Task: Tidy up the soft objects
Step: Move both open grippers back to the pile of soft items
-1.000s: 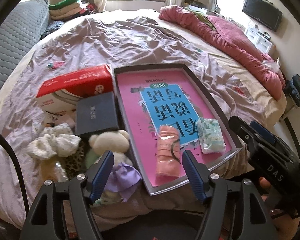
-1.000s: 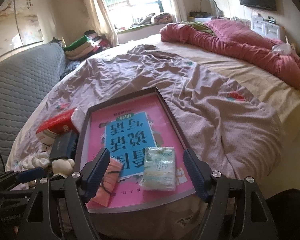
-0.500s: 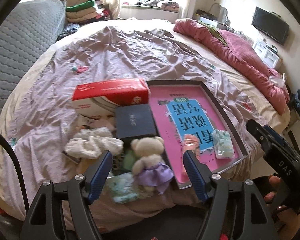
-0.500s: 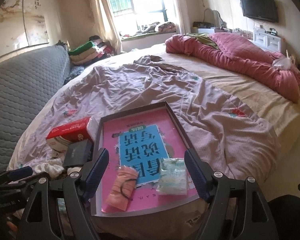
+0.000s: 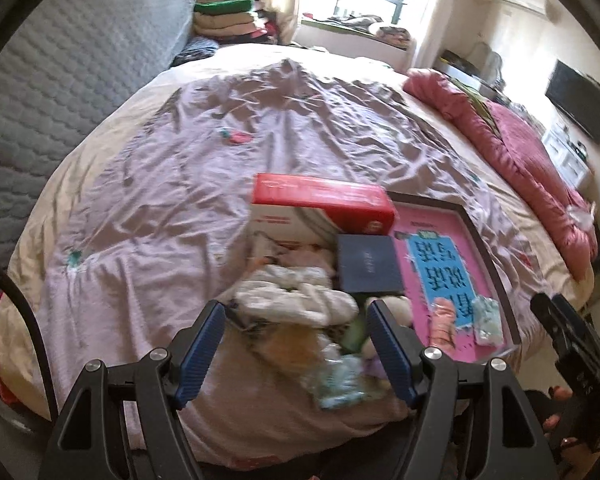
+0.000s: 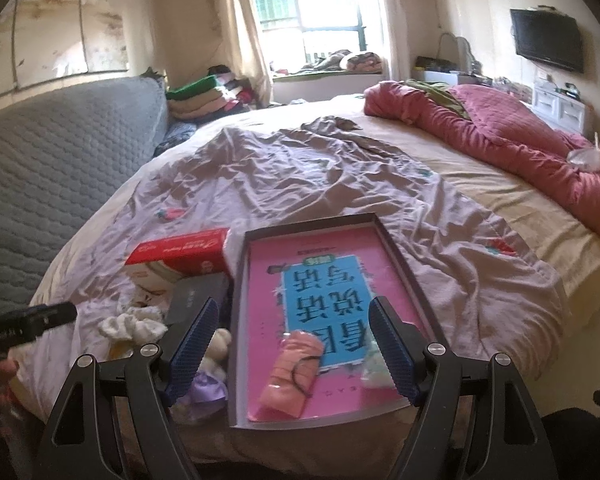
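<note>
A shallow tray with a pink and blue printed floor lies on the bed's near edge; a folded pink cloth and a pale green tissue pack rest in it. Left of the tray sits a heap: white ruffled cloth, a small plush bear in a purple dress, another green pack. My left gripper hangs open above the heap, holding nothing. Over the tray's near end, the right gripper is open and empty as well.
A red and white box and a dark blue box stand behind the heap. Wrinkled mauve sheet covers the bed, a red quilt lies at the right. Grey padded headboard at left, folded clothes behind.
My left gripper swung left, from over the tray to over the heap of soft things. The right gripper rose and drew back a little; the tray sits lower in its view.
</note>
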A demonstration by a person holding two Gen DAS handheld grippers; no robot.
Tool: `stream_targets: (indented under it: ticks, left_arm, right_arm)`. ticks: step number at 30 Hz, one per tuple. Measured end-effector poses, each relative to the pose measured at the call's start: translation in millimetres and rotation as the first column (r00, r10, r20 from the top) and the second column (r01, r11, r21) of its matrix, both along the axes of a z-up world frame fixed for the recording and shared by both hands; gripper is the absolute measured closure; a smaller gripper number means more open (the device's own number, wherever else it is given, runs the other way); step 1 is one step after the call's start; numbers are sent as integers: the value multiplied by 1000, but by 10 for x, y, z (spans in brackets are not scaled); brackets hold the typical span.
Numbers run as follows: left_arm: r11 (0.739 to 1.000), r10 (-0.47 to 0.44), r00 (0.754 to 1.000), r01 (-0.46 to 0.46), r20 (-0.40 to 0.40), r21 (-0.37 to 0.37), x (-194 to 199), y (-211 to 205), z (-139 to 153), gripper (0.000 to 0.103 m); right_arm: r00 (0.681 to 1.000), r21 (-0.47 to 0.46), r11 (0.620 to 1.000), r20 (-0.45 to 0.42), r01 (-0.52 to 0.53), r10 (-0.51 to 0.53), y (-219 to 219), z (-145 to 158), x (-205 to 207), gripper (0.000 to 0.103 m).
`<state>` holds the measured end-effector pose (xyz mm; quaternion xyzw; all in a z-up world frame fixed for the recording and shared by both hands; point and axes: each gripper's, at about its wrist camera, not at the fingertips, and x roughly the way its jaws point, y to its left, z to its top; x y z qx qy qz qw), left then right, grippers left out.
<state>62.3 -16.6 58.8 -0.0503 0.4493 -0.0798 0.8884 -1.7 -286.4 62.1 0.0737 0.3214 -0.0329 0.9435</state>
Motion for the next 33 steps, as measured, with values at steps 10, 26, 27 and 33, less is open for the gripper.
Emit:
stream_targets:
  ticks: [10,26,27,33]
  left_arm:
    - [999,38,998,-39,-49,-34,54,320,-215,30]
    - [996,-44,988,32,-145,-86,23,71,-649,30]
    - [996,-46,988,34,-148,-82,30,58,-670,30]
    - [996,-47,984,33,-171,-84,94,13,-783,30]
  right_arm:
    - [995,-50,994,-50,-94,92,415,-153,72,24]
    - [968,-80,977,-169,-200,184,790,-596,181,24]
    - [966,-84,975,-176,-205,188,808,-622,194,24]
    - [954,-82,969,-214,-232,210,878,-781,305,24]
